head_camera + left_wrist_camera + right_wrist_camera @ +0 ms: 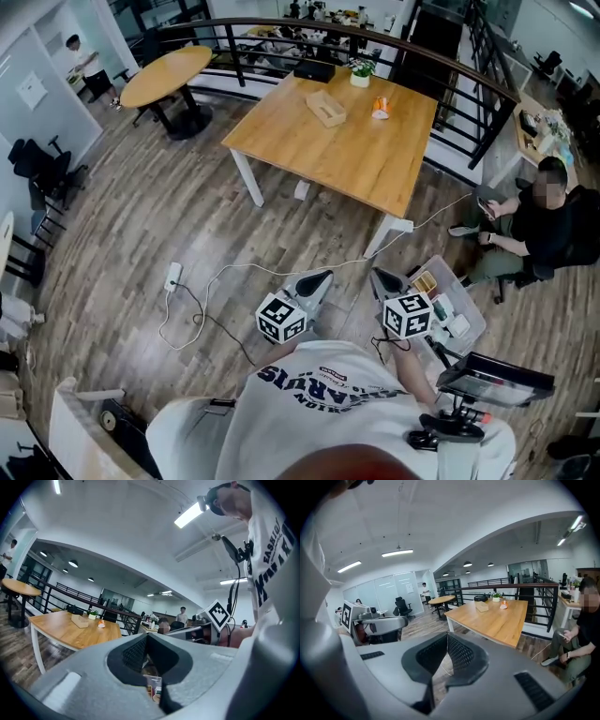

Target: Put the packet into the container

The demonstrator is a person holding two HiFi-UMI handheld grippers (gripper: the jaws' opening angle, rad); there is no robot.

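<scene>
An orange packet (380, 108) lies on the far wooden table (375, 164), with a tan open box, the container (325, 108), just left of it. Both show small and distant in the left gripper view, packet (101, 624) and box (79, 620), and in the right gripper view, packet (503, 605) and box (482, 606). My left gripper (323, 277) and right gripper (379, 276) are held close to my chest over the floor, well short of the table. Each points toward the table. Both are shut, jaws meeting at the tip, left (146, 637) and right (447, 634), with nothing between them.
A potted plant (361, 73) and a black box (314, 69) stand at the table's far edge. On the floor, a clear bin (466, 330) of items lies at my right and a power strip (173, 275) with cables at my left. A person (539, 225) sits at right. A round table (167, 75) stands far left.
</scene>
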